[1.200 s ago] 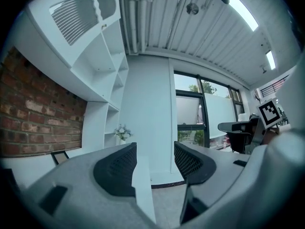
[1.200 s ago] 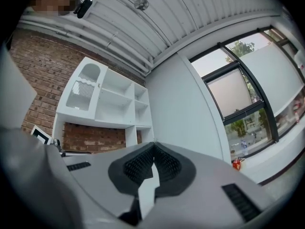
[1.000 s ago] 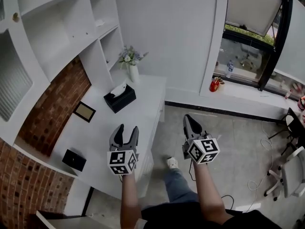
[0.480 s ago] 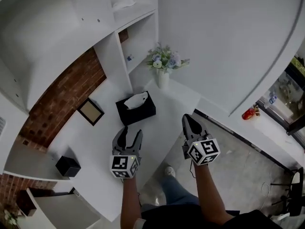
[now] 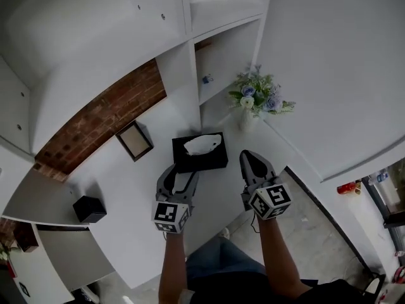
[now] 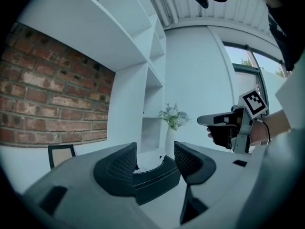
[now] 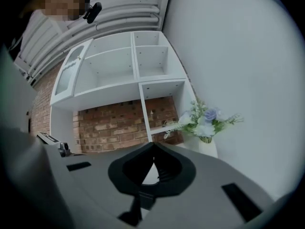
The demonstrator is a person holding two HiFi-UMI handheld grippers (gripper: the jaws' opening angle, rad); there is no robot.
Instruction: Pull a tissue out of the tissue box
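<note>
Left tool (image 5: pixel 179 176): jaws apart, nothing between them. Right tool (image 5: pixel 250 161): jaws closed tip to tip, holding nothing.

The black tissue box (image 5: pixel 200 160) sits on the white counter (image 5: pixel 130 189), below the shelf unit (image 5: pixel 209 49). A white tissue (image 5: pixel 202 144) stands out of its top slot. The box lies just ahead of the left tool's tips. The right tool is off the box's right end, clear of it.

In the left gripper view the box (image 6: pixel 159 180) appears through the gap of the left tool (image 6: pixel 155 149), beyond the jaws, with the tissue (image 6: pixel 148 162) showing. The right tool (image 6: pixel 224 123) is alongside, in a hand.

The right gripper view does not show the box. It shows the right tool (image 7: pixel 153 149), a vase of flowers (image 7: pixel 206 125) and brick wall (image 7: pixel 114 123).

Only the head view shows the picture frame (image 5: pixel 134 140) and small black box (image 5: pixel 88 209) further left on the counter.
</note>
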